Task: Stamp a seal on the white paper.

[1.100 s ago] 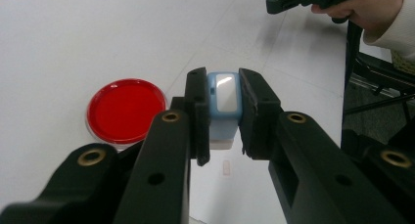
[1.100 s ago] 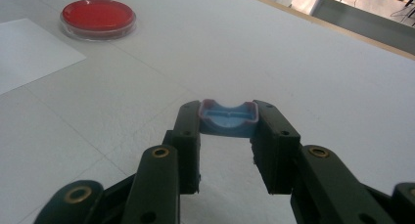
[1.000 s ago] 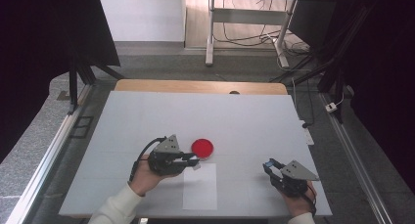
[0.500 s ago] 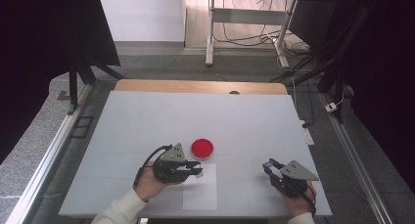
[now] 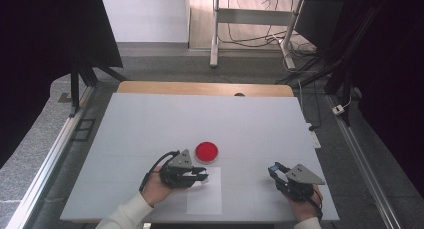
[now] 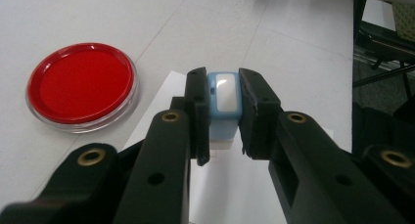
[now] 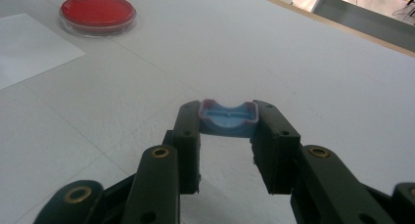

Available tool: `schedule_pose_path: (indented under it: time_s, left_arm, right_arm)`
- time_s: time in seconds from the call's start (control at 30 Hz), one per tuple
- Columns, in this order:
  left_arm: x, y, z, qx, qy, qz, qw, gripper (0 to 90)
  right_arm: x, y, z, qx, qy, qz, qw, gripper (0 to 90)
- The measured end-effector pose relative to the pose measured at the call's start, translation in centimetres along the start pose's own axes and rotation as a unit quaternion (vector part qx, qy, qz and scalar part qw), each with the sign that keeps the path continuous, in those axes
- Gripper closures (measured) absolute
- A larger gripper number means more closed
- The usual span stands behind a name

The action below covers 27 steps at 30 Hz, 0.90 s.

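A light blue stamp (image 6: 223,94) is pinched upright between the jaws of the left gripper (image 5: 199,176), its base held over the top edge of a white paper sheet (image 5: 205,196) on the white table (image 5: 150,124). A red ink pad (image 5: 206,151) is seen just beyond. At right, a blue cap (image 7: 228,117) is clamped by the right gripper (image 5: 274,170), low over the table.

The left gripper (image 5: 200,177), with its blue stamp (image 6: 223,99), has been lowered over the paper (image 5: 205,196).
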<state>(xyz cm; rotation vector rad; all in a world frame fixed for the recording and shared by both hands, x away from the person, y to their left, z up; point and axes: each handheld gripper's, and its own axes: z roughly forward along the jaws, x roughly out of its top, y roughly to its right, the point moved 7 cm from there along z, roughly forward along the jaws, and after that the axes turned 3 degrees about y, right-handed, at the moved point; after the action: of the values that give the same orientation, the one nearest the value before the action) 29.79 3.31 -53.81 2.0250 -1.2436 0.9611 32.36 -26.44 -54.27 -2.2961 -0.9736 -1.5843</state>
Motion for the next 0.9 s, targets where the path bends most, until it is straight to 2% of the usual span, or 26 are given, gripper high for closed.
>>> schedule_pose_path:
  time_s: [0.37, 0.9]
  left_arm:
    - [-0.5, 0.0, 1.0, 0.001, -0.014, 0.015, 0.9998, 75.1]
    - [-0.9, -0.1, 1.5, 0.007, -0.026, 0.021, 0.9994, 75.1]
  right_arm:
    - [-0.1, 0.0, 0.0, -0.001, -0.003, -0.001, 1.0000, 64.5]
    - [-0.1, 0.0, 0.1, 0.000, -0.003, -0.001, 1.0000, 64.5]
